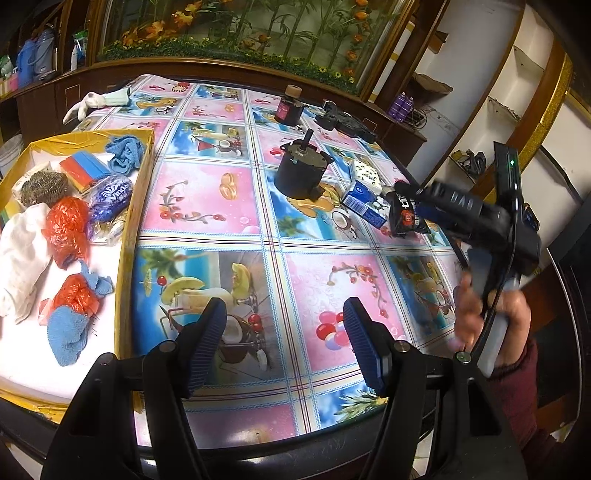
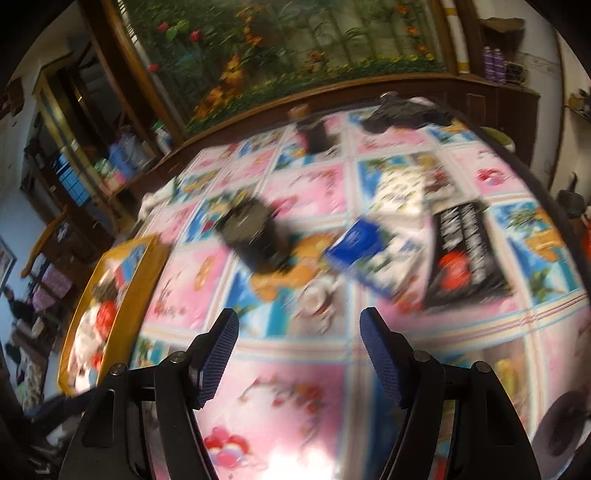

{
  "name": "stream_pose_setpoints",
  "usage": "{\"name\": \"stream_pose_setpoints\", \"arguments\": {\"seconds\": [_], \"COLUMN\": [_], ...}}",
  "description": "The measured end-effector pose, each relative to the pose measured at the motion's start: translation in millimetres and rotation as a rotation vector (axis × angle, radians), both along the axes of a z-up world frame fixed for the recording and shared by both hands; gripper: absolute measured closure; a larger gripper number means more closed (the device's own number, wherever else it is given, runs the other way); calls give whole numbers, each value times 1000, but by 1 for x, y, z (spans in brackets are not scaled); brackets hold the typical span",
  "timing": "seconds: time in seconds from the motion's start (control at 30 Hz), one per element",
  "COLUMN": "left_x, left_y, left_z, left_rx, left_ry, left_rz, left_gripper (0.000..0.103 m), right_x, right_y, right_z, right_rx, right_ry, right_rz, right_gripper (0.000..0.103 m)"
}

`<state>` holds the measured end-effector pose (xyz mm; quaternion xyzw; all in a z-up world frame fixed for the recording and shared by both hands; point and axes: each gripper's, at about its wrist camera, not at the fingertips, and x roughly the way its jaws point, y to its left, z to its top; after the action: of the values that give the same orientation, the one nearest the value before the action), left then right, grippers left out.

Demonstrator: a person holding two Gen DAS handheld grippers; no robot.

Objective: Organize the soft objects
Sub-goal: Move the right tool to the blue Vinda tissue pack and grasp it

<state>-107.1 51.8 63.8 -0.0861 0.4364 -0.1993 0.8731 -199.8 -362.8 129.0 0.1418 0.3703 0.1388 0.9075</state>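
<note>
Two hand-held grippers point(image 1: 284, 341) point(image 2: 299, 356) open, empty, above patterned tablecloth point(image 1: 229, 206)

Dark wooden cabinets point(image 1: 44, 92), floral mural point(image 1: 240, 29), perhaps glazed.

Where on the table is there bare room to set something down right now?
Free: the tablecloth between the yellow box and the black motor, and the near strip ahead of the open left claw. Crowded: inside the box, and the right side around the blue pack and black packet, where the right claw is.
</note>
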Motion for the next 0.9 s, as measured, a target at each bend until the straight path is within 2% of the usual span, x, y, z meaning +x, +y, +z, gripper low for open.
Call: {"name": "stream_pose_setpoints", "arguments": {"seconds": [0.1, 0.2, 0.3, 0.4, 0.53, 0.63, 0.7, 0.83, 0.9], "left_x": [2, 5, 7, 9, 9, 11, 11, 9, 8], "left_y": [4, 8, 9, 11, 12, 12, 11, 9, 10], "left_z": [-3, -7, -10, -12, -13, -14, -16, -16, -15], "left_rx": [-14, -29, -36, -36, -39, -41, -41, -37, -34], "left_ry": [6, 15, 25, 31, 36, 38, 45, 48, 46], "left_rz": [-2, -8, -13, -16, -18, -20, -25, -31, -29], "left_gripper": [38, 38, 38, 38, 38, 38, 38, 38, 38], "right_x": [14, 34, 57, 80, 106, 103, 96, 103, 112], "right_y": [-34, -58, -65, -50, -16, 0, 15, 37, 41], "right_z": [10, 13, 10, 1, -3, 1, 0, -13, -24], "right_rx": [45, 48, 34, -25, -181, -194, -216, -276, -288], "right_ry": [-15, -1, 36, 82, 69, 34, 15, 31, 74], "right_rz": [-123, -223, -273, -276, -272, -266, -216, -139, -114], "right_gripper": [33, 32, 31, 31, 32, 32, 32, 36, 48]}}
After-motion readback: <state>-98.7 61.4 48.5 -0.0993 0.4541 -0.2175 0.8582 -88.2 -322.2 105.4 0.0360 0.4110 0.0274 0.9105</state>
